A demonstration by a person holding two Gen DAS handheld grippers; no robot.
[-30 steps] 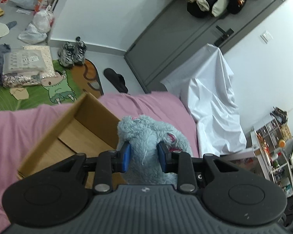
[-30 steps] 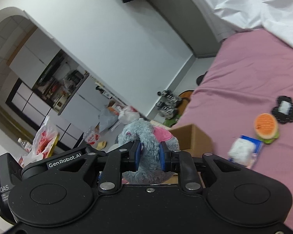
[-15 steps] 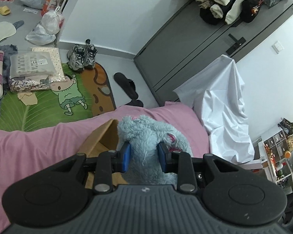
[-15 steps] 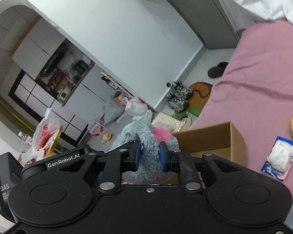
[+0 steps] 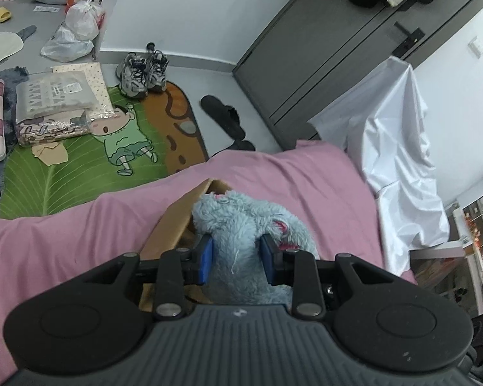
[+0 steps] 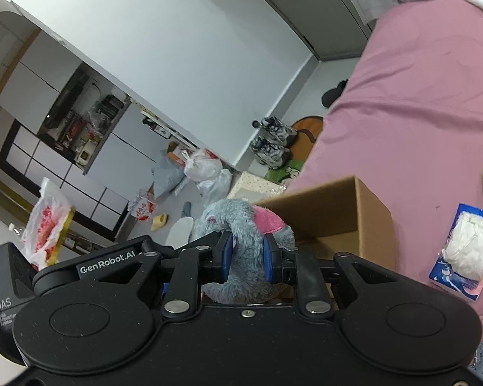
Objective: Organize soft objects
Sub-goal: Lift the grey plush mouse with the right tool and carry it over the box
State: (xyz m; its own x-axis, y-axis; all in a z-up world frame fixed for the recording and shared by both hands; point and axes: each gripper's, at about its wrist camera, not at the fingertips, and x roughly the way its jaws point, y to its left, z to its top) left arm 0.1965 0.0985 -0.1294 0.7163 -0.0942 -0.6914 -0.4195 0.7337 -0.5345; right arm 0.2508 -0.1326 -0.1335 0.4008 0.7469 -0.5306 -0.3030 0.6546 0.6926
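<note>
Both hand-held grippers, left (image 5: 236, 255) and right (image 6: 248, 255), are clamping the fluffy grey-blue plush elephant (image 5: 248, 225) above the open brown cardboard box (image 6: 347, 212) on the pink bed (image 5: 80, 234); lowering and releasing likely come next.

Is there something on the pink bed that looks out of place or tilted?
Little stands out. The cardboard box sits on the pink bed at a slant to its edges. Both tongs, left and right, pinch one grey plush toy above the box, squeezing its fur.
</note>
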